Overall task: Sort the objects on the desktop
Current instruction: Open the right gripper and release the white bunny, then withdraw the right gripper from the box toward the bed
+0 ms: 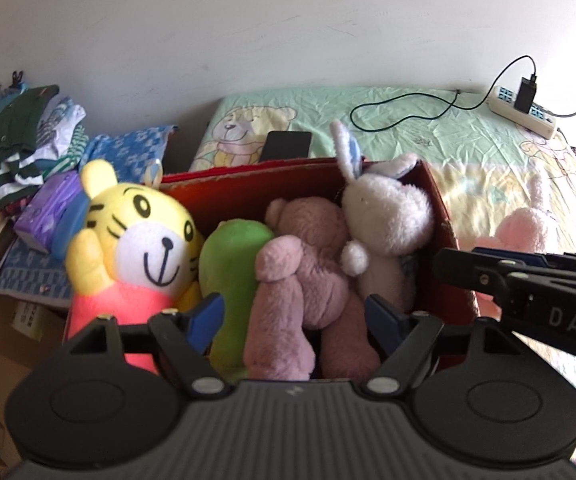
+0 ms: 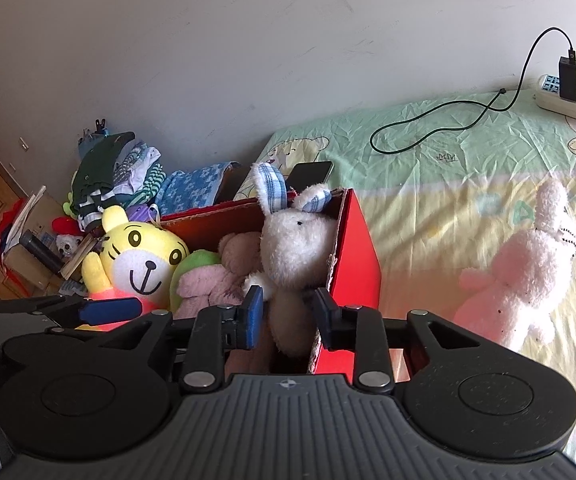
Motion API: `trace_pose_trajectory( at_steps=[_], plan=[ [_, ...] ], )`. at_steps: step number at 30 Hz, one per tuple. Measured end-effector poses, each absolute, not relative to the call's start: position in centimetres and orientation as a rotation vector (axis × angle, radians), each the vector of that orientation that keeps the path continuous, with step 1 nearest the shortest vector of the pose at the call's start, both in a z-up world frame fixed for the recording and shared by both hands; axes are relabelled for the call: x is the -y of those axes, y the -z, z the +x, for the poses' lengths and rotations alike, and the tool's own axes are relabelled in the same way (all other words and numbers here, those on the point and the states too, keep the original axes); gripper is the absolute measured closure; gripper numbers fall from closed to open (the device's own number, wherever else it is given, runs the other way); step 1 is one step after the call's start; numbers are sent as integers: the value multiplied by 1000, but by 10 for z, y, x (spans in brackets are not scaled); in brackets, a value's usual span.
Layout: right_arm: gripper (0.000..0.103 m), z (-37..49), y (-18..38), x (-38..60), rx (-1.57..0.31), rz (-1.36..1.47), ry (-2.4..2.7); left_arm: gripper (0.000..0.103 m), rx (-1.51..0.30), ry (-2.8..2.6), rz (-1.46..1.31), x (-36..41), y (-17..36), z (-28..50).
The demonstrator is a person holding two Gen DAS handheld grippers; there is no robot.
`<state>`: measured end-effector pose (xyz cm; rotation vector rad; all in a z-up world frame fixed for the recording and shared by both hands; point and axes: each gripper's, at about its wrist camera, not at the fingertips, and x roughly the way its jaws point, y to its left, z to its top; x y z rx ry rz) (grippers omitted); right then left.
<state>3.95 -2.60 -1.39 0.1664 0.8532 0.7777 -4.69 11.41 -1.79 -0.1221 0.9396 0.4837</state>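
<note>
While four plush toys (image 1: 304,264) fill the red box (image 1: 444,216), one pink rabbit (image 2: 524,276) lies outside.

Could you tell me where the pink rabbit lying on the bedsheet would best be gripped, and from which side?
Probably across the body of the pink rabbit, from above. It lies flat on the bedsheet, apart from the red box, with nothing over it, so the jaws can straddle its soft middle. Its raised ear is thinner and would likely let it dangle.
</note>
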Motion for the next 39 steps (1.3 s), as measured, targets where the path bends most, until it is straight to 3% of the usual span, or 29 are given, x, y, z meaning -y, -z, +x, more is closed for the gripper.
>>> trace_pose_trajectory(
  at_steps=[19, 23, 39],
  plan=[
    [72, 20, 9, 34, -848, 141, -884, 21, -964, -659, -108, -101, 17, -59],
    [67, 16, 5, 37, -823, 151, -872, 20, -976, -677, -73, -98, 15, -57],
    [65, 8, 4, 48, -827, 160, -881, 20, -980, -714, -21, -88, 10, -57]
  ],
)
